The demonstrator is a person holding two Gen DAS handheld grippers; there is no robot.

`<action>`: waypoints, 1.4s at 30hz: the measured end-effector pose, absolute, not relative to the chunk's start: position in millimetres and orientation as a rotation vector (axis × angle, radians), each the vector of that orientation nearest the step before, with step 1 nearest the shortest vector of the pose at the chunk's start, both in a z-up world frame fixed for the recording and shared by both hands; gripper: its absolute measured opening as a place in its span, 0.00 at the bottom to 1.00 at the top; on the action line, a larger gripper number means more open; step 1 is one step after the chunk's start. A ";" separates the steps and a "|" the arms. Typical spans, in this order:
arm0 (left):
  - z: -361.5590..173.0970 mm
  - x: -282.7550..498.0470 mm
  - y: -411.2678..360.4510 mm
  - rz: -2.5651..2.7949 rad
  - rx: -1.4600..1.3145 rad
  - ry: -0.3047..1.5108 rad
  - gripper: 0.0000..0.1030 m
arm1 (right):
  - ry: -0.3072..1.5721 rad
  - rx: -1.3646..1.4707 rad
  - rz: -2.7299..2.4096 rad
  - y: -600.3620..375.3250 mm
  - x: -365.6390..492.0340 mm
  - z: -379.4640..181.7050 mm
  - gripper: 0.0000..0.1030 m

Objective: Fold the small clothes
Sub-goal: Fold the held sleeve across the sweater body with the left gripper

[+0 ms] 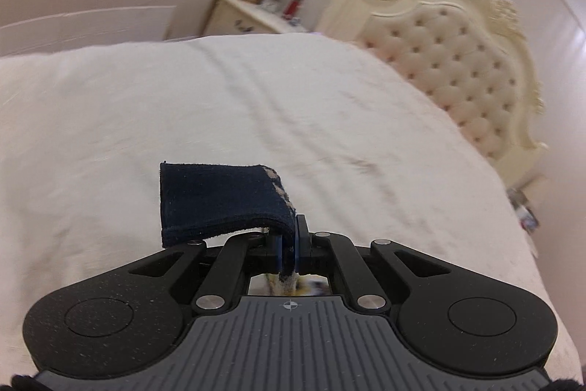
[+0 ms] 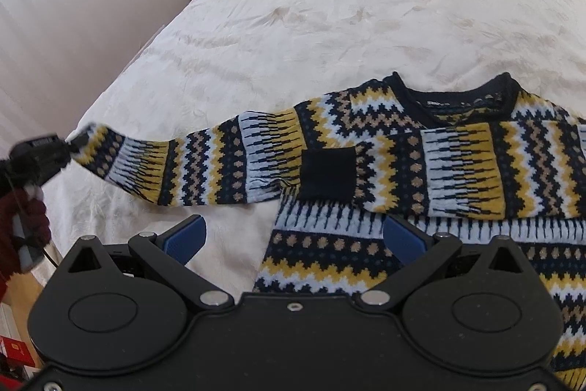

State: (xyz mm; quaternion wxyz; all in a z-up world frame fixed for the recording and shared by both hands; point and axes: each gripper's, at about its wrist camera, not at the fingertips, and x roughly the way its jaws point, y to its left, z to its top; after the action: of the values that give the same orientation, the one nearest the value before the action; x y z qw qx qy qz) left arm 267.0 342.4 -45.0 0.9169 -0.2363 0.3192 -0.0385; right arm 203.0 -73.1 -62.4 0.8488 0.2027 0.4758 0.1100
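Left gripper (image 1: 288,246): jaws pressed together on the navy ribbed cuff (image 1: 219,200) of the sweater's sleeve; the cuff folds over to the left above the blue pads.
Right gripper (image 2: 295,239): jaws spread wide, nothing between them, poised just above the sweater's lower body.
Navy, yellow, pale-blue and tan zigzag-knit sweater (image 2: 421,171): lying on the bed, navy collar away from the camera; one sleeve folded across the chest, its dark cuff near the middle.
Other sleeve (image 2: 183,163): stretched out to the left, its end lifted off the bed and pinched by the left gripper at the frame's left edge.
Cream quilted bedspread (image 2: 329,6): lightly creased, under the sweater.
Cream tufted headboard (image 1: 457,61): behind the bed in the left wrist view.
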 end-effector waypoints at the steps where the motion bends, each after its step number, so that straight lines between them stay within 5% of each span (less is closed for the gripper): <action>1: -40.3 267.6 332.8 -0.099 -0.480 0.650 0.05 | 0.999 0.434 0.229 -77.4 200.3 -63.5 1.00; 17: -1.7 265.9 135.4 -0.316 -0.362 0.613 0.05 | 0.968 0.501 0.254 -191.9 153.4 -103.9 1.00; 38: -98.4 266.6 -74.6 -0.543 -0.197 0.874 0.06 | 0.979 0.561 0.245 -300.9 132.8 -142.1 1.00; 39: -101.2 268.1 -77.7 -0.559 -0.188 0.887 0.10 | 0.981 0.563 0.242 -301.8 132.8 -143.0 1.00; 42: -106.5 268.1 -82.6 -0.608 -0.176 0.900 0.47 | 0.988 0.567 0.235 -300.4 134.7 -145.2 1.00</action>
State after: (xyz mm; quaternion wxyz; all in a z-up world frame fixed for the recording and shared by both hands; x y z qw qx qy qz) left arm 268.1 -82.6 -106.5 0.8525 -0.0836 0.4277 -0.2887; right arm 134.7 -300.4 -145.2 0.8355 0.2677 0.4668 0.1112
